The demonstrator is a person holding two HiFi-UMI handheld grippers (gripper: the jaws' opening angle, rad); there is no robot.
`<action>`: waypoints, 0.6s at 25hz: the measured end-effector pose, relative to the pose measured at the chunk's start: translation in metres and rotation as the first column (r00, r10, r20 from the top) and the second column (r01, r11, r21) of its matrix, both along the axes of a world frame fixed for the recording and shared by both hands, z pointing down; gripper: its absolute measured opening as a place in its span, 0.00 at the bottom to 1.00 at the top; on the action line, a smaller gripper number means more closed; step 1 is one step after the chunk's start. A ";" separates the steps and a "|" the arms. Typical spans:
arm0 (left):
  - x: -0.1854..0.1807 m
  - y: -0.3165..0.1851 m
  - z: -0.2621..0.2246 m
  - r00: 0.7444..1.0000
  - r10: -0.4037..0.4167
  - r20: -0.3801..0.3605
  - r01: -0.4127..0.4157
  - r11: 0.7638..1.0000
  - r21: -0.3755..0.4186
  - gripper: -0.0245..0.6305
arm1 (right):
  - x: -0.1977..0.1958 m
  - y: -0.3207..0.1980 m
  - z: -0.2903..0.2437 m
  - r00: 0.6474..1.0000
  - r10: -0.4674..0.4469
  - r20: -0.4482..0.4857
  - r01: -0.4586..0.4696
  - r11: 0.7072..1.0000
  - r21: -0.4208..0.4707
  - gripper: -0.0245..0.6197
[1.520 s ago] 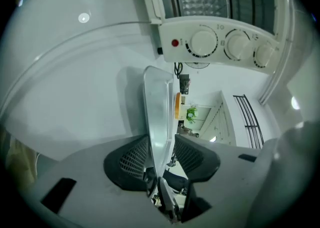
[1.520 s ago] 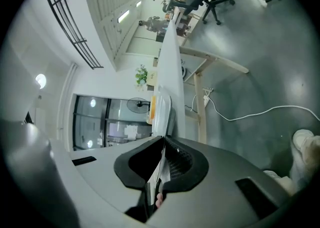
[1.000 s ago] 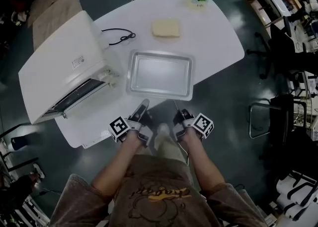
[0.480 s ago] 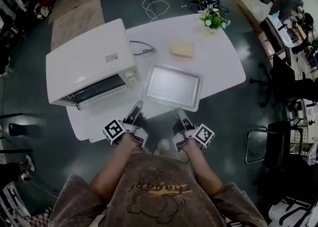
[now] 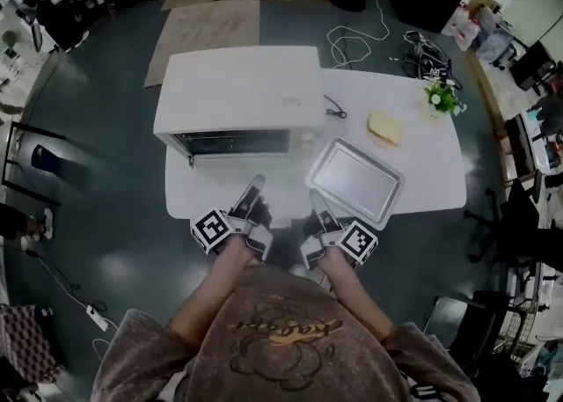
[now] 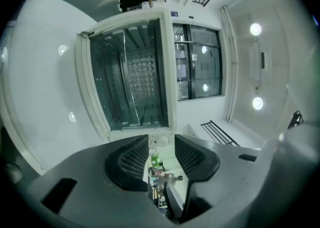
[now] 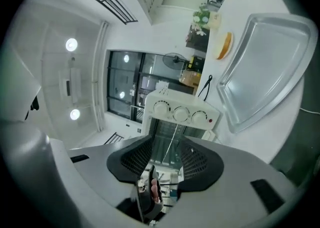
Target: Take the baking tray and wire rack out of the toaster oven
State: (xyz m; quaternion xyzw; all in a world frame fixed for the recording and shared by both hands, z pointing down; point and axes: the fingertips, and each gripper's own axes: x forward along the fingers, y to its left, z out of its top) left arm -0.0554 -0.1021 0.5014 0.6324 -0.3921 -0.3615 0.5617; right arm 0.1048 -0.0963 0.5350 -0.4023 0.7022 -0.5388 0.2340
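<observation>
Catching the baking tray (image 7: 265, 67) the left hand-held gripper (image 6: 161, 144) misses, the right hand-held gripper (image 7: 167, 147) just opened; both gape empty

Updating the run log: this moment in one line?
silver metal baking tray: on white table; wire rack: in white toaster oven; left tongs: open, empty; right tongs: just opened, empty

My brown top (image 5: 281, 339) bears a cartoon print; my left gripper (image 5: 255, 186) and right gripper (image 5: 314, 195) carry black-and-white marker cubes (image 5: 209, 229).
</observation>
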 end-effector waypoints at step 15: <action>-0.112 0.017 0.005 0.975 -0.218 0.051 0.219 0.975 -0.024 0.25 | -0.097 -0.029 -0.009 0.989 -0.137 0.049 0.138 0.990 -0.016 0.26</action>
